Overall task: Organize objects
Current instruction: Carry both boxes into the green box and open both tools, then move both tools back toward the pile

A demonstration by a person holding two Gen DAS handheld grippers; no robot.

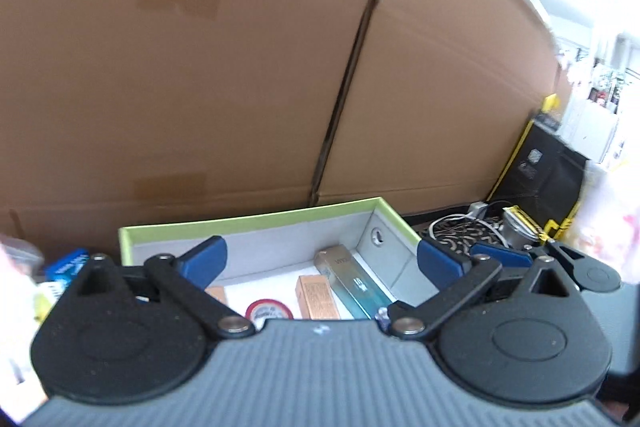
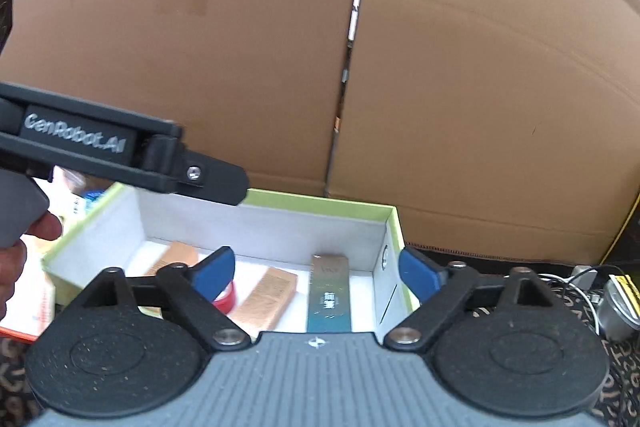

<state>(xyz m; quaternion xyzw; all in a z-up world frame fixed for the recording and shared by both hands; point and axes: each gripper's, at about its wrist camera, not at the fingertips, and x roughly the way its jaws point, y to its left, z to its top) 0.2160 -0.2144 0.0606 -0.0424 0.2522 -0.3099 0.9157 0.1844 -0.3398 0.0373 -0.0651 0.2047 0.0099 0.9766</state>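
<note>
In green-rimmed box [image 2: 320, 205]: three copper cartons [image 2: 266, 297], possibly; both hand-held grippers [image 1: 320, 263] [image 2: 316, 267] released.

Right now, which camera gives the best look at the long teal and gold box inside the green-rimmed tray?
The right wrist view: the long teal and gold box lies nearly whole between the open jaws, beside the tray's right wall. The left wrist view shows it slanted, with its near end cut off by the gripper body.

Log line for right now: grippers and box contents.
left gripper: open, empty | right gripper: open, empty | green-rimmed box: holds copper cartons, red-lidded tin, blue-gold box
</note>
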